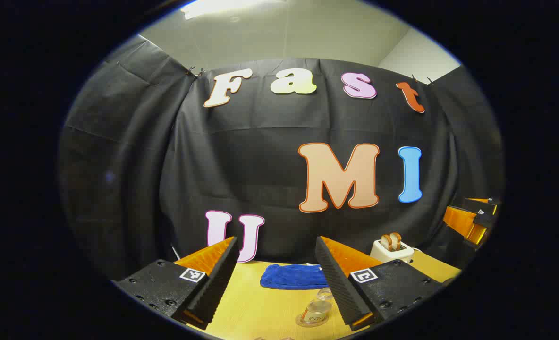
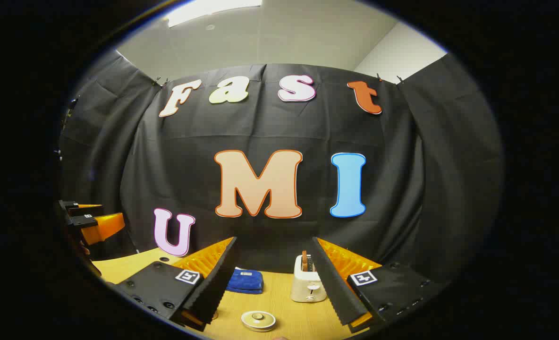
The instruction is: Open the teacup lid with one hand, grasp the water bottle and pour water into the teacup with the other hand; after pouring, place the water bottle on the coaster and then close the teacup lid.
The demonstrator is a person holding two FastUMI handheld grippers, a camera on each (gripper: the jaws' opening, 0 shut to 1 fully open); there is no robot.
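Above a wooden table (image 1: 246, 311), the left gripper (image 1: 277, 255) hangs with jaws released and empty, a clear water bottle (image 1: 316, 312) lying on its side below, near a blue cloth (image 1: 291, 276). The right gripper (image 2: 274, 257), likewise spread, hovers over a lidded teacup (image 2: 258, 320) beside a toaster (image 2: 307, 285).

The left gripper (image 1: 277, 278) hangs above the pale wooden worktop (image 1: 251, 311), jaws spread wide. Between them lie a folded blue cloth (image 1: 291, 276) and a clear plastic water bottle (image 1: 318, 309) on its side. A white toaster holding bread slices (image 1: 392, 249) stands farther right.
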